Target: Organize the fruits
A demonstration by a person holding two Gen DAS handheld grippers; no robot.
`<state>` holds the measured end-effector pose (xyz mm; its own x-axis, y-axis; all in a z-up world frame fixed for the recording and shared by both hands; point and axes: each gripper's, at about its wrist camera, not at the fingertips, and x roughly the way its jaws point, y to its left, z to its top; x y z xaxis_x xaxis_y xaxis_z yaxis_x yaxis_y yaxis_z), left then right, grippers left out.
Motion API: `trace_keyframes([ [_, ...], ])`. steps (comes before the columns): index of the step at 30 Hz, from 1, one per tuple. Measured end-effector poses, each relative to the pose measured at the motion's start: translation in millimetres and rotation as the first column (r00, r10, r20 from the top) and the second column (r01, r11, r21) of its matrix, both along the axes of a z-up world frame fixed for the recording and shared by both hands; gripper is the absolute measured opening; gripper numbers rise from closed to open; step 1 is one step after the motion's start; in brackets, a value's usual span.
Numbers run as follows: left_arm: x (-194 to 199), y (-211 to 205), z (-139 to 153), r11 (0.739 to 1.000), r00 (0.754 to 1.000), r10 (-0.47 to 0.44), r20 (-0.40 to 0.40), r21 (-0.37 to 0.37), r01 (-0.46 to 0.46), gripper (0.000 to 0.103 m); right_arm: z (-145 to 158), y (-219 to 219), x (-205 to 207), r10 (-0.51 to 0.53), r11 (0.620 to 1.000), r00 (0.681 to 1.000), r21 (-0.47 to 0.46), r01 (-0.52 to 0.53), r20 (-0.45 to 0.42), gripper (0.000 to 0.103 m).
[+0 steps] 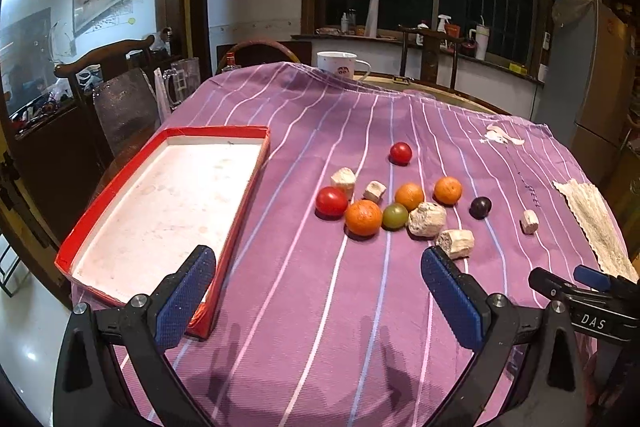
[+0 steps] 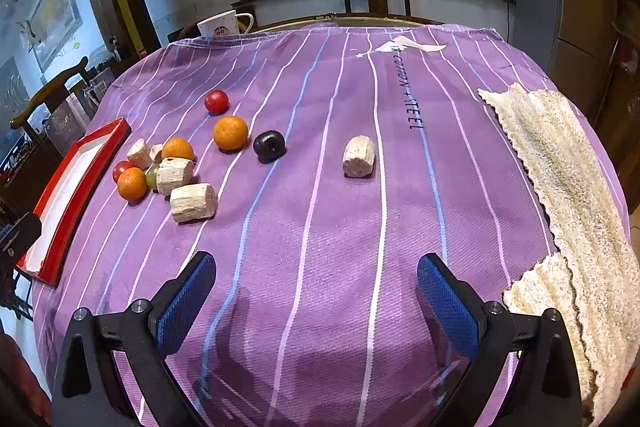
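A cluster of fruit lies mid-table on the purple striped cloth: three oranges [image 1: 363, 217] [image 2: 230, 133], two red tomatoes [image 1: 331, 202] [image 2: 216, 102], a green fruit [image 1: 395, 216] and a dark plum [image 1: 480, 207] [image 2: 269, 146]. Several pale chunky pieces [image 1: 427, 219] [image 2: 359, 156] lie among them. An empty red-rimmed white tray [image 1: 244, 187] [image 2: 60, 239] sits at the left. My left gripper [image 1: 318, 287] is open and empty, in front of the fruit. My right gripper [image 2: 316, 291] is open and empty, over bare cloth; it also shows at the left view's right edge [image 1: 576, 283].
A cream knitted cloth [image 2: 560, 167] [image 1: 596, 223] lies along the table's right edge. A white mug [image 1: 338, 64] [image 2: 219, 23] stands at the far edge. Wooden chairs [image 1: 104, 59] and a glass pitcher [image 1: 182, 81] stand beyond the table's left side.
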<state>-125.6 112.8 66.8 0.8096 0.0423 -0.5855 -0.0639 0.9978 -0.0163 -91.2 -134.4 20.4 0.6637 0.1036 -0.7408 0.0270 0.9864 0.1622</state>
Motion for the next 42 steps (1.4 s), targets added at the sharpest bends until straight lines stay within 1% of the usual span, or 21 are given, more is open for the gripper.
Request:
trace_keyframes([
  [4,2.9,-1.6,-3.1,1.0,1.0,-0.006,-0.016,0.001,0.006,0.103,-2.6,0.8,2.3,0.01,1.0,1.0,0.003,-0.01,-0.007,0.103],
  [6,4.5,-0.5,-4.8,1.0,1.0,-0.006,-0.025,-0.002,0.006,0.103,-2.2,4.7,2.4,0.031,1.0,1.0,-0.001,-0.031,-0.003,0.103],
  [9,7.5,7.6,-2.1,1.0,1.0,0.006,-0.027,0.004,-0.006,0.103,4.6,17.9,3.7,0.107,0.994,0.994,-0.011,-0.107,0.005,0.103],
  [12,10.1,26.5,3.1,0.999,0.998,0.054,-0.018,-0.003,-0.054,0.103,15.4,35.1,8.6,0.187,0.982,0.982,-0.017,-0.187,0.02,0.1],
  [13,11.8,34.0,3.2,0.998,0.998,0.064,-0.025,-0.015,-0.065,0.103,18.0,40.8,11.2,0.208,0.978,0.978,-0.017,-0.208,0.021,0.094],
  [14,13.0,38.8,2.7,0.997,0.997,0.071,-0.031,-0.026,-0.071,0.103,19.3,47.7,15.1,0.229,0.973,0.973,-0.02,-0.229,0.019,0.084],
  [16,15.7,49.7,-0.2,0.995,0.996,0.079,-0.046,-0.059,-0.082,0.103,17.4,60.5,25.7,0.256,0.966,0.967,-0.039,-0.256,0.003,0.073],
  [17,16.7,51.6,-1.8,0.994,0.996,0.075,-0.052,-0.069,-0.079,0.103,15.5,66.6,31.1,0.261,0.964,0.965,-0.047,-0.261,-0.003,0.073],
  [19,19.5,52.3,-4.0,0.994,0.997,0.057,-0.059,-0.086,-0.061,0.102,10.6,77.2,42.5,0.272,0.961,0.962,-0.056,-0.272,-0.006,0.073],
  [21,23.9,48.9,-4.2,0.994,0.998,0.015,-0.065,-0.105,-0.021,0.1,5.5,83.6,49.7,0.283,0.957,0.959,-0.054,-0.284,-0.018,0.073],
  [23,30.7,41.5,-5.0,0.992,0.996,-0.036,-0.082,-0.119,0.026,0.091,-0.2,88.8,57.2,0.288,0.956,0.957,-0.048,-0.29,-0.037,0.073],
  [26,45.1,25.9,-7.4,0.99,0.989,-0.1,-0.106,-0.112,0.088,0.087,-10.5,94.5,69.1,0.304,0.952,0.951,-0.026,-0.306,-0.062,0.072],
  [27,52.0,19.7,-9.8,0.988,0.985,-0.123,-0.117,-0.106,0.111,0.087,-13.0,94.8,71.3,0.306,0.951,0.95,-0.021,-0.308,-0.067,0.069],
  [28,59.7,13.8,-13.1,0.986,0.981,-0.143,-0.134,-0.101,0.13,0.086,-12.8,93.8,72.0,0.301,0.953,0.951,-0.022,-0.303,-0.065,0.061],
  [29,65.4,9.4,-15.6,0.985,0.977,-0.155,-0.148,-0.097,0.142,0.082,-12.1,92.1,72.2,0.293,0.955,0.954,-0.024,-0.294,-0.058,0.046],
  [30,73.3,3.9,-19.1,0.984,0.971,-0.17,-0.167,-0.091,0.156,0.08,-11.9,89.0,72.8,0.295,0.955,0.954,-0.003,-0.295,-0.059,0.043],
  [31,79.5,0.2,-22.5,0.982,0.967,-0.18,-0.182,-0.088,0.167,0.076,-11.5,84.6,72.9,0.298,0.955,0.953,0.033,-0.296,-0.057,0.039],
  [34,102.6,-9.5,-35.1,0.977,0.949,-0.208,-0.237,-0.105,0.188,0.07,-11.6,78.5,72.9,0.286,0.958,0.957,0.055,-0.283,-0.05,0.037],
  [36,112.8,-11.7,-41.4,0.974,0.943,-0.217,-0.253,-0.119,0.193,0.068,-11.5,75.7,72.0,0.283,0.958,0.958,0.063,-0.28,-0.046,0.037],
  [40,128.7,-15.6,-52.5,0.974,0.936,-0.218,-0.277,-0.124,0.19,0.065,-11.4,74.3,71.2,0.289,0.956,0.956,0.069,-0.286,-0.042,0.037],
  [42,132.8,-16.6,-54.7,0.972,0.937,-0.222,-0.269,-0.133,0.192,0.065,-11.2,72.7,70.0,0.293,0.955,0.955,0.069,-0.29,-0.04,0.037],
])
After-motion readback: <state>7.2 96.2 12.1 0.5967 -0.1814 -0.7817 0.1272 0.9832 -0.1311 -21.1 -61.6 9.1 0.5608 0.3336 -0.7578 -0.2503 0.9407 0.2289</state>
